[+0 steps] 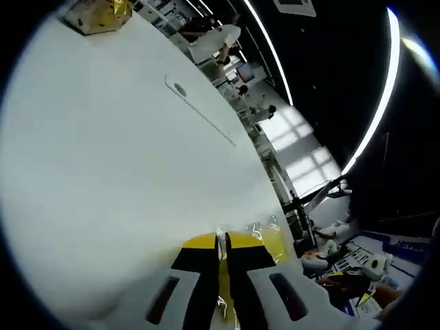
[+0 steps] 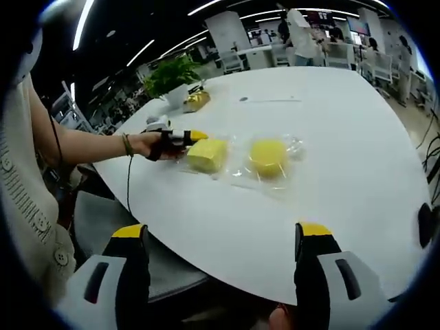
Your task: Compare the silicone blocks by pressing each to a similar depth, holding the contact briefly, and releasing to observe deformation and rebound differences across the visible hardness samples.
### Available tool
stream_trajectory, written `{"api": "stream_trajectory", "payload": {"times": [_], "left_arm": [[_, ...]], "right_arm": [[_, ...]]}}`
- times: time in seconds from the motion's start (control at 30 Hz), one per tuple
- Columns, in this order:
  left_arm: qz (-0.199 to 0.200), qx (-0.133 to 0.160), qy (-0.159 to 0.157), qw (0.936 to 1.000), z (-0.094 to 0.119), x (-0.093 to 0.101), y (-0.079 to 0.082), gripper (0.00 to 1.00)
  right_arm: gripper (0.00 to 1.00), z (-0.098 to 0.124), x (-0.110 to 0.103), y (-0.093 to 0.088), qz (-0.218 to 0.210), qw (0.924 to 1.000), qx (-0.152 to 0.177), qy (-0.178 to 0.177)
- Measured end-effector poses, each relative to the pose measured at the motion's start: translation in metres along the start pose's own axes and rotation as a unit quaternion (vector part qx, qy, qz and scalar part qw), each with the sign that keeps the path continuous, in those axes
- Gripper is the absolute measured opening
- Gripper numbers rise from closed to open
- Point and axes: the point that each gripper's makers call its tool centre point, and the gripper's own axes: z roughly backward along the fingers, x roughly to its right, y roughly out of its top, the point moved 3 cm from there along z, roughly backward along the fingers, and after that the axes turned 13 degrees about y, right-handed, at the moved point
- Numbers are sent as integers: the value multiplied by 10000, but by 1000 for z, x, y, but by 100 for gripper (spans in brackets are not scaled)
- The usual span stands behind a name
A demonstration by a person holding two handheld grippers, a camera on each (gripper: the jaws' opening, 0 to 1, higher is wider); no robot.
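Here my left gripper (image 1: 221, 249), jaws nearly shut, presses the soft, springy bagged square block (image 2: 207, 155) on the white table (image 2: 330, 185), beside the round block (image 2: 269, 157); my right gripper (image 2: 223, 240) hangs open.

Left gripper (image 1: 221, 247): in my left gripper view both jaws stand pressed together, yellow tips meeting with no gap I can make out. From my right gripper view I see this gripper (image 2: 180, 137) far across, held in the person's left hand (image 2: 146, 145), its tip pointing right. Forearm (image 2: 89, 146) bare, stretched out nearly level from the torso, a thin band at the wrist.

Right gripper (image 2: 223, 237): jaws spread wide apart, black fingers with yellow tips (image 2: 313, 230), nothing between them.
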Motion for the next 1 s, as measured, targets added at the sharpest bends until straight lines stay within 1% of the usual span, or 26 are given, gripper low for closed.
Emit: {"api": "stream_trajectory", "payload": {"times": [0.1, 0.2, 0.33, 0.43, 0.5, 0.57, 0.67, 0.7, 0.77, 0.8, 0.9, 0.97, 1.0], "left_arm": [[-242, 45, 37, 9997, 0, 3, 1, 0], [-309, 69, 34, 9995, 1, 6, 4, 0], [-404, 153, 117, 9990, 2, 11, 9, 0], [-446, 222, 178, 9986, 2, 16, 13, 0], [-502, 248, 214, 9982, 2, 19, 16, 0], [-709, 290, 241, 9968, 3, 24, 18, 0], [-1014, 317, 390, 9936, 6, 30, 21, 0], [-1101, 278, 488, 9923, 7, 31, 20, 0], [-1466, 264, 600, 9870, 9, 36, 19, 0], [-1689, 288, 611, 9833, 11, 42, 18, 0], [-2019, 262, 553, 9775, 16, 62, 13, 0], [-2102, 266, 519, 9759, 17, 69, 12, 0], [-2190, 273, 499, 9741, 19, 75, 10, 0]], "right_arm": [[81, -2, 0, 2, 17, 10000, 2, 23], [81, -3, 0, 3, 36, 10000, 15, 36], [80, -3, 0, 4, 79, 10000, 11, 48], [80, -3, -2, 11, 77, 9998, 158, 115], [80, -3, -3, 14, 116, 9997, 198, 131], [80, -3, -4, 14, 210, 9996, 162, 121], [79, -2, -7, 15, 272, 9993, 191, 146], [79, -1, -8, 16, 287, 9993, 211, 148], [79, 1, -10, 17, 354, 9990, 227, 151], [79, 2, -11, 17, 386, 9989, 233, 144], [79, 7, -12, 20, 461, 9983, 318, 133], [79, 10, -14, 21, 508, 9980, 358, 125], [79, 11, -15, 21, 537, 9978, 374, 122]]}}
